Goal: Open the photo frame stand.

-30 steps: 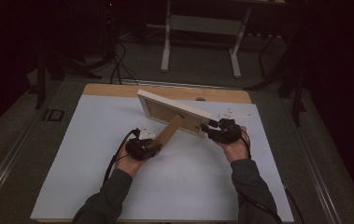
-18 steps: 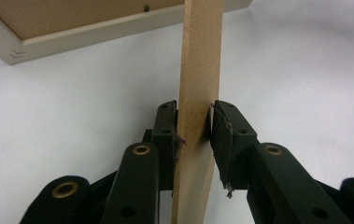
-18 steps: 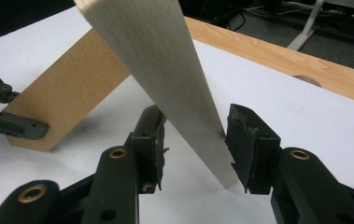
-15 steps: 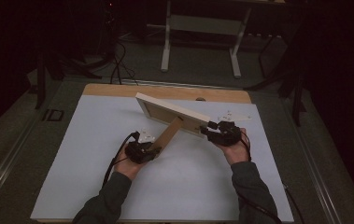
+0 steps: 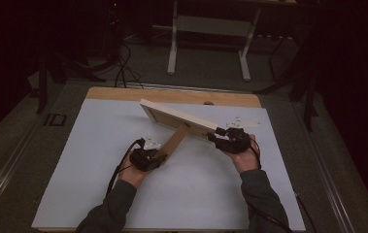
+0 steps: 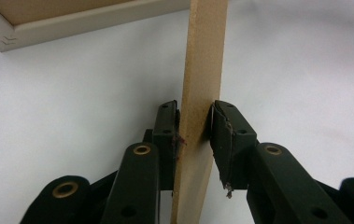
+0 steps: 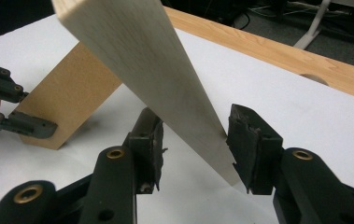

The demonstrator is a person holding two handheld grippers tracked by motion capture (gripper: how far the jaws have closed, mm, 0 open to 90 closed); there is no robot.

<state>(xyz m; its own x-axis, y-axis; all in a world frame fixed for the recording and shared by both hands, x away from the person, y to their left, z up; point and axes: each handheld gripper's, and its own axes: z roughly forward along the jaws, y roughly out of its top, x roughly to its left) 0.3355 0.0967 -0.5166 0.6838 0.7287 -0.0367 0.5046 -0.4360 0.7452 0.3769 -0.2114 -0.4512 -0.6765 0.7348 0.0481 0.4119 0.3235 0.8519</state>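
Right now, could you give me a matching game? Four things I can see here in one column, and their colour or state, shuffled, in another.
A frame
B strut
C sheet
D left fingers

1 black, clamped shut
2 brown, pinched
3 white, lying flat
4 cream, tilted up

Pairs: A-4, B-2, C-3, D-1.

On the white table, a pale picture frame stands tilted near the far edge, its brown easel stand slanting towards the near-left. The left gripper sits at the stand's lower end; the right gripper meets the frame's right end.
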